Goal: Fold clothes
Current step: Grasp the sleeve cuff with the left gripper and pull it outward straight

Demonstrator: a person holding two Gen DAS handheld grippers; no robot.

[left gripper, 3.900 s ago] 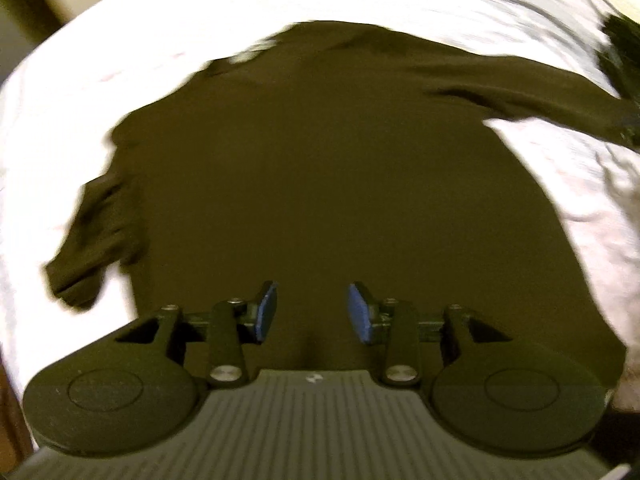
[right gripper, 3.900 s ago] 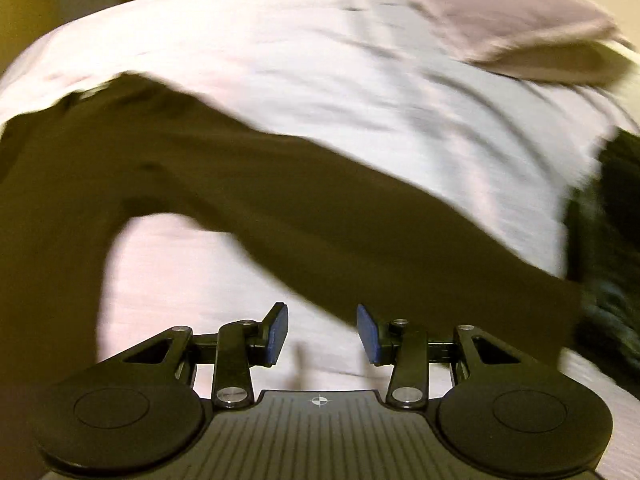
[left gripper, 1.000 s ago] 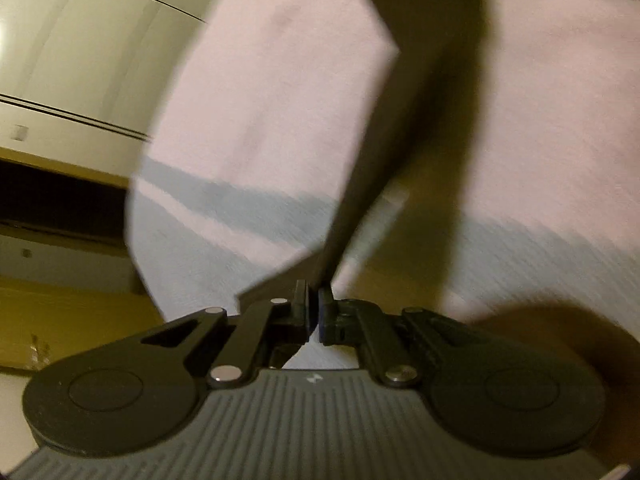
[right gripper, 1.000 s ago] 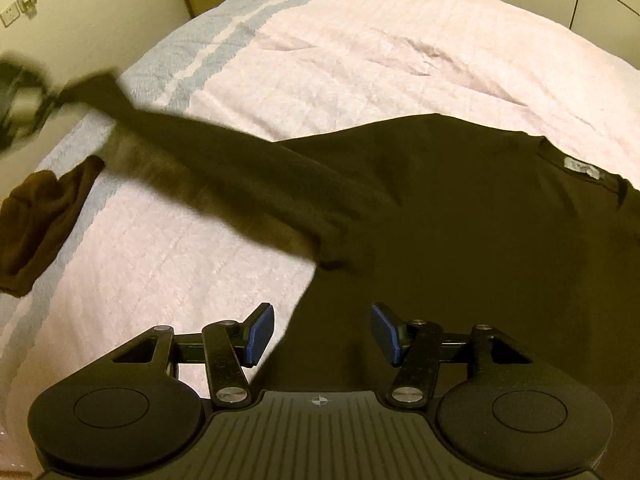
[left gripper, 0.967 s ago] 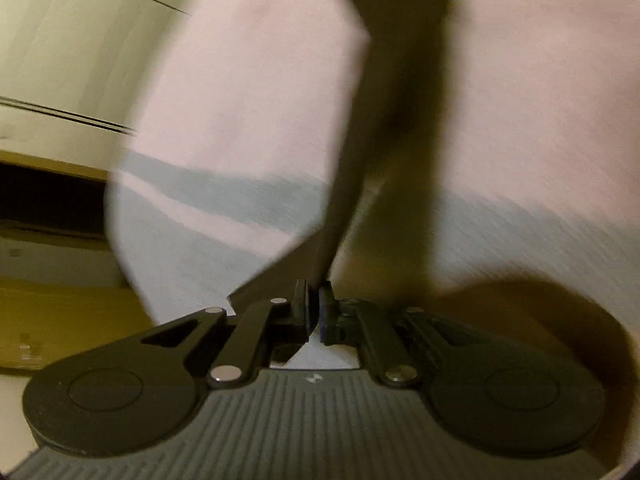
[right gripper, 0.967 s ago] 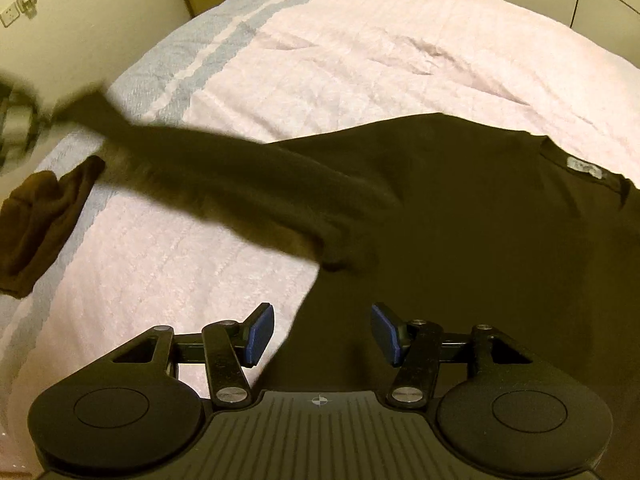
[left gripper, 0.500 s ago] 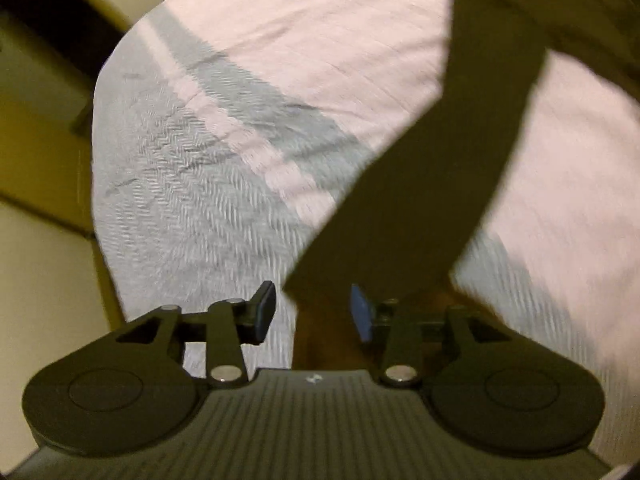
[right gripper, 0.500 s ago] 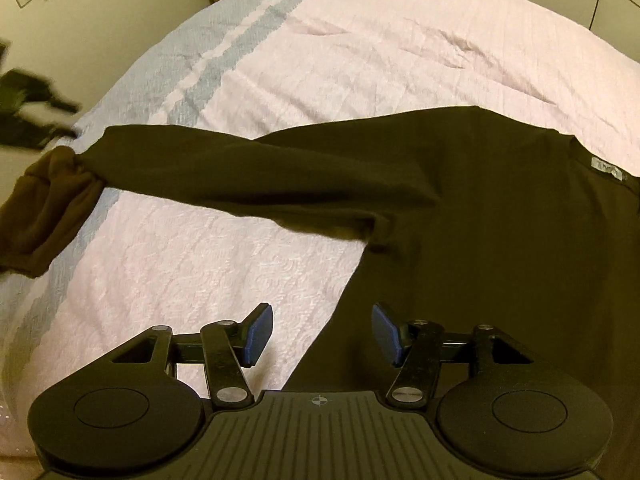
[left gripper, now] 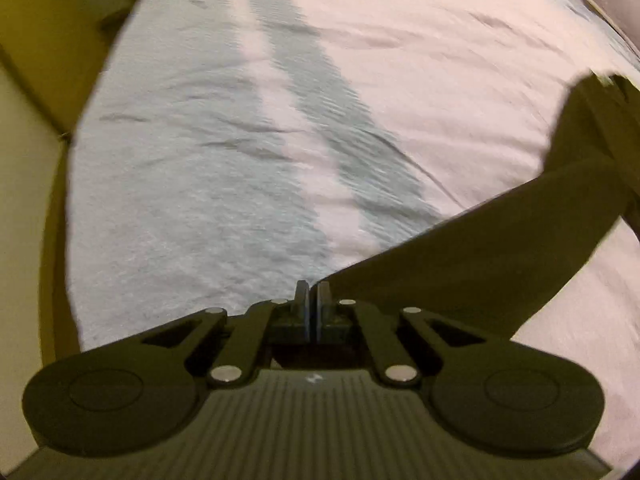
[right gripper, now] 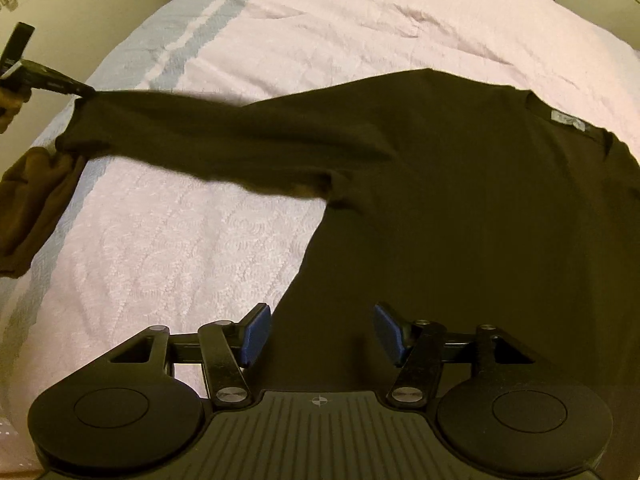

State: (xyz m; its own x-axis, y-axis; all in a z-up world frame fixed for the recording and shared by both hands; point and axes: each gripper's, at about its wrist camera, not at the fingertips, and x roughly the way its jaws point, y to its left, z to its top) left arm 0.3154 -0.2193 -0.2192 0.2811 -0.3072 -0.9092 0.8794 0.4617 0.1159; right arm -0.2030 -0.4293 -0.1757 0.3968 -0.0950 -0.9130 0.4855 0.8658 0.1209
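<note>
A dark long-sleeved shirt point(right gripper: 460, 200) lies flat on the bed, its neck label point(right gripper: 568, 120) at the right. One sleeve point(right gripper: 220, 136) stretches out to the left. In the right wrist view my left gripper point(right gripper: 78, 89) pinches the top corner of that sleeve's cuff at the far left. In the left wrist view the same gripper point(left gripper: 313, 292) is shut, and the sleeve point(left gripper: 460, 272) runs from its tips up to the right. My right gripper point(right gripper: 320, 336) hangs open over the shirt's side edge, with nothing between its blue pads point(right gripper: 256, 332).
The bed cover point(right gripper: 180, 264) is pink with pale blue stripes point(left gripper: 340, 140) near its edge. A crumpled brown garment point(right gripper: 32, 208) lies at the bed's left edge, just below the cuff. A person's hand point(right gripper: 8, 108) holds the left gripper. Walls stand beyond the bed.
The left gripper opened and dropped the sleeve onto the bed, then shut again at the cuff's corner. It also rolled and moved sideways. The sleeve now lies stretched out straighter.
</note>
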